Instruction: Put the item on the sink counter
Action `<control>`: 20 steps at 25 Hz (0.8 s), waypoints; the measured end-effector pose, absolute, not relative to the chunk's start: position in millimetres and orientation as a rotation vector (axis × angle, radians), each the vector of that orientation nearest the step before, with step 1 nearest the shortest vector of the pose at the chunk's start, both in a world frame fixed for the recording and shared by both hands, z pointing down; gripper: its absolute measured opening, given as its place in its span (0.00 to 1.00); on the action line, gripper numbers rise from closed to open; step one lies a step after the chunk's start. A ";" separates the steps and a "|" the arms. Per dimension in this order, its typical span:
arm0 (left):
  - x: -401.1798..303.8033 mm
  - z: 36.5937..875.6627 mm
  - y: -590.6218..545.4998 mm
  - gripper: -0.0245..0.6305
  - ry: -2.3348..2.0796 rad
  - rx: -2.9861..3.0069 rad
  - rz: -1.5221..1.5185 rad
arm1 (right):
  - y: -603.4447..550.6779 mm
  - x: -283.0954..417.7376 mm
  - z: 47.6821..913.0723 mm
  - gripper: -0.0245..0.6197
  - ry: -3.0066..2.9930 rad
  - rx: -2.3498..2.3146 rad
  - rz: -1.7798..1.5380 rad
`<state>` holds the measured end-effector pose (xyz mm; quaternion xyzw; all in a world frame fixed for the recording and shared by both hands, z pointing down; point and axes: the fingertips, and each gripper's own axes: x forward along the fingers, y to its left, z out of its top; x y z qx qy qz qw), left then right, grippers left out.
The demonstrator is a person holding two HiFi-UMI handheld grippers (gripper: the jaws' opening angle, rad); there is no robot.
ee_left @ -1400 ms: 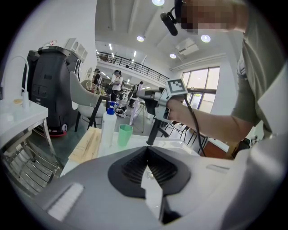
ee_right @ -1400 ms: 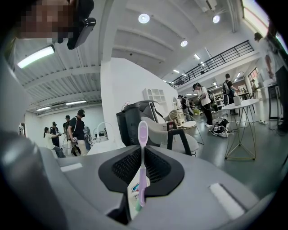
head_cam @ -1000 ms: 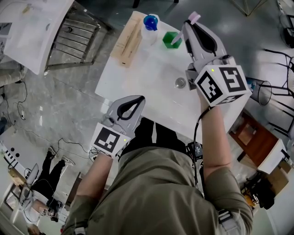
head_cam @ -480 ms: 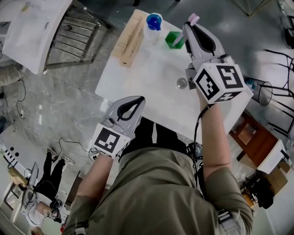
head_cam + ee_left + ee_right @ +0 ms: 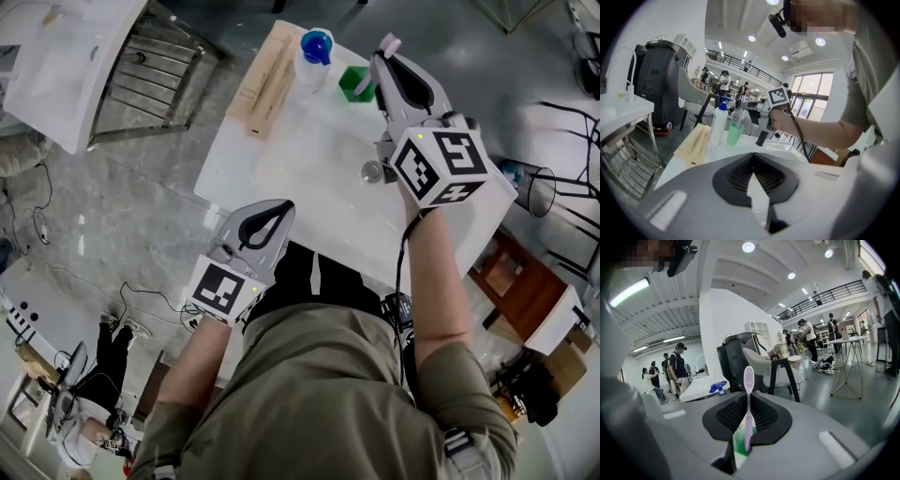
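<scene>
R tongs point(image 5: 385, 53) pinch toothbrush point(image 5: 748, 394) over cup point(image 5: 353, 84) nr counter point(image 5: 300, 159) edge; L tongs point(image 5: 283, 205) closed.

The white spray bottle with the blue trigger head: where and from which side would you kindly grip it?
I'd take the white spray bottle by its straight body below the head, approaching from the person's side over the white sink counter: it stands upright, flanked by a wooden board and a green plastic cup.

Blue-capped bottle point(image 5: 314, 52) beside a possibly wooden board point(image 5: 263, 81).
</scene>
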<state>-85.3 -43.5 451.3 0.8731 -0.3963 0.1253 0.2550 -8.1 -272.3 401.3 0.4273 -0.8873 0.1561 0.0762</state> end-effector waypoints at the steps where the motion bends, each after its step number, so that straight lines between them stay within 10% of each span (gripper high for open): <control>1: -85.6 451.3 -43.1 0.05 -1.077 2.370 0.340 | -272.3 -8.3 403.4 0.09 -2.656 1.280 0.470; 20: -91.6 458.7 -40.7 0.05 -1.090 2.351 0.340 | -272.8 -9.8 435.0 0.09 -2.599 1.257 0.473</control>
